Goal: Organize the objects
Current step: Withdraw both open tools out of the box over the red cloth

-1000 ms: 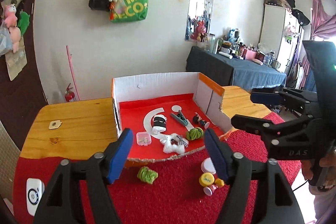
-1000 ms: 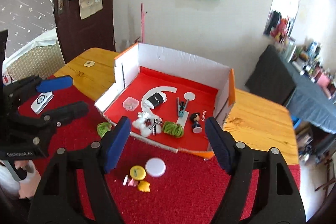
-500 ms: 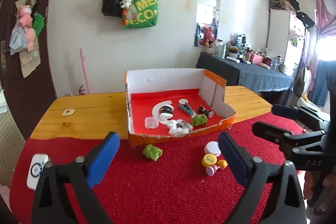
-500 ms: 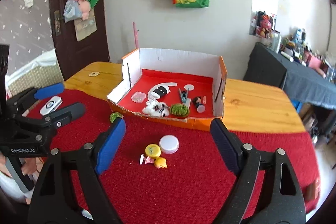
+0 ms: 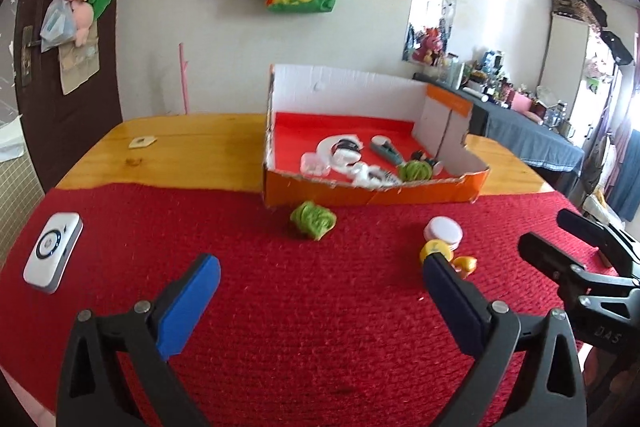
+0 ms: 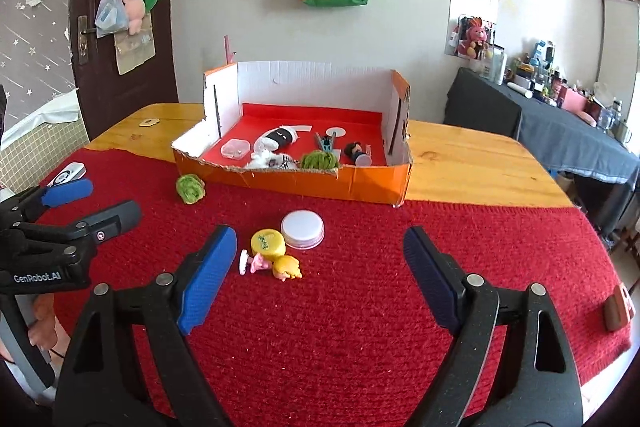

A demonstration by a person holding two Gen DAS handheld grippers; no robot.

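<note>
An orange cardboard box (image 6: 372, 183) (image 5: 472, 187) with a red floor holds several small items. On the red mat in front of it lie a green yarn ball (image 5: 312, 219) (image 6: 191, 188), a white round lid (image 6: 302, 228) (image 5: 443, 230), a yellow cap (image 6: 267, 243) and a small doll figure (image 6: 276, 266). My left gripper (image 5: 320, 285) is open and empty, low over the mat, short of the yarn ball. My right gripper (image 6: 318, 263) is open and empty, just behind the doll and lid.
A white remote-like device (image 5: 52, 257) lies at the mat's left edge. Bare wooden table (image 6: 472, 167) surrounds the box. A small tag (image 5: 141, 142) lies on the wood at far left. A brown object (image 6: 616, 311) sits at the mat's right edge.
Both grippers have pulled back from the box and dropped lower toward the mat. Both stay open and empty. The objects have not moved.
</note>
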